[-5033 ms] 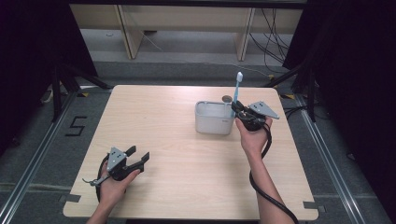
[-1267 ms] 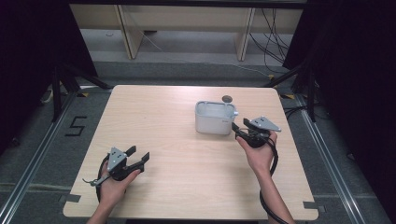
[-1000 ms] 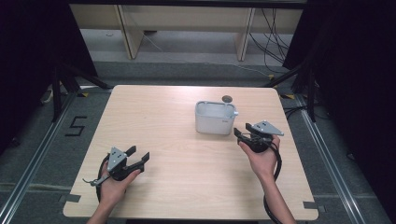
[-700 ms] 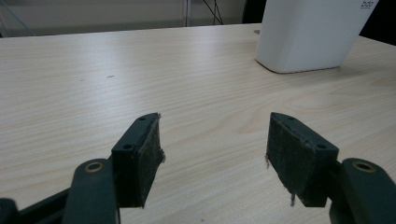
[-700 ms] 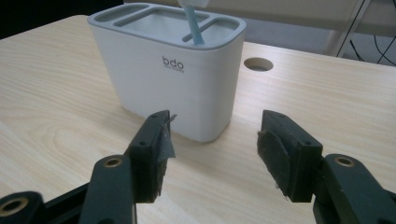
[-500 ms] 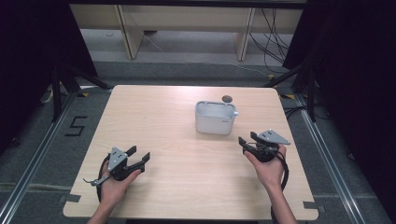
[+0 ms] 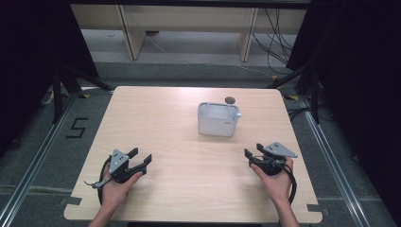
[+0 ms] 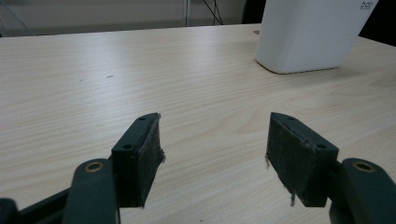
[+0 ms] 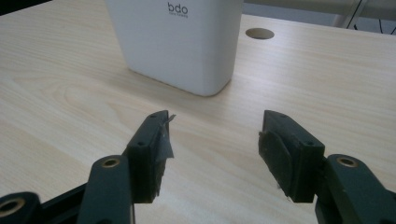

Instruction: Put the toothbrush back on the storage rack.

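Observation:
A white rounded box stands on the wooden table a little behind its middle; it also appears in the left gripper view and, marked "bdo", in the right gripper view. My left gripper rests near the front left, open, nothing between its jaws. My right gripper sits at the front right, open and empty, well in front of the box. A small light-blue tip shows at the box's right rim.
A round cable hole lies in the table just behind the box, also in the right gripper view. Dark stands and cables surround the table on the floor. A "5" mark is on the floor at left.
My right gripper, which held a blue-tipped stick above the box five seconds ago, has drawn back toward the front right edge with empty open jaws. The left gripper has stayed put.

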{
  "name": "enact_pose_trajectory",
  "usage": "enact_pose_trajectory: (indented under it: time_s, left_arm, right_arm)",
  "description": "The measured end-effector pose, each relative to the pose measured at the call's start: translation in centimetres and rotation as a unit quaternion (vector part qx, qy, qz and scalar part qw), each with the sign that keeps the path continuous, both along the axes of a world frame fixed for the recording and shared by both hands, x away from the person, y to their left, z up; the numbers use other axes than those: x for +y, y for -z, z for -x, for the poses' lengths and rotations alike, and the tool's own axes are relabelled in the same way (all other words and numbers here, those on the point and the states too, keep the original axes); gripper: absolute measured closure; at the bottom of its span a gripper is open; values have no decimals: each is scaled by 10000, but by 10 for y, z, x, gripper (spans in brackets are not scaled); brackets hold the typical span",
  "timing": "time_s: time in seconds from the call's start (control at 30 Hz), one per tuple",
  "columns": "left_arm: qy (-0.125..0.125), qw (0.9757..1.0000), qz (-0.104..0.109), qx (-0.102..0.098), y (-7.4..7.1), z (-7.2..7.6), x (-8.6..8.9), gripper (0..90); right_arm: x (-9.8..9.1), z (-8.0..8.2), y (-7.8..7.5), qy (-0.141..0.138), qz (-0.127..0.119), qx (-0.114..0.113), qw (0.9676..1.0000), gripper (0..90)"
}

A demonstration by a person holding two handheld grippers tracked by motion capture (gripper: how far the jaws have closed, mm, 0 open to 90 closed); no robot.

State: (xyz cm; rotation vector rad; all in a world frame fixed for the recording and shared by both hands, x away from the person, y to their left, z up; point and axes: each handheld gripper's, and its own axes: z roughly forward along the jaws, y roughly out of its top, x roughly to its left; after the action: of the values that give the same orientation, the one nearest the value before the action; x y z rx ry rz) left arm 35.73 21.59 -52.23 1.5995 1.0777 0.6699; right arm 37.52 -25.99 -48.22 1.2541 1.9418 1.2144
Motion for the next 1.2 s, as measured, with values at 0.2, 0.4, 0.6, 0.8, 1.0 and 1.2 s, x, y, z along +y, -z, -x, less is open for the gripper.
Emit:
enact_pose_trajectory:
  time_s: [0.2,0.4,0.6,0.8,1.0,1.2]
  left_arm:
    - [-6,10000,-1,-4,0,0,0,346]
    - [-8,10000,-20,-7,0,0,0,346]
    - [-9,10000,-15,-9,0,0,0,347]
    - [-7,10000,-18,-11,0,0,0,347]
    - [0,10000,-24,-23,0,1,-1,347]
    - [0,10000,-13,-10,0,0,0,347]
  right_arm:
    - [-6,9,9,-19,33,-81,10000,433]
    - [-8,16,16,-6,-83,-25,10000,434]
    - [-7,25,24,91,-275,48,9996,434]
    - [-11,26,29,29,-296,-66,9995,434]
    - [-14,27,29,164,-208,-233,9994,434]
    - [-11,29,29,261,-414,-98,9988,434]
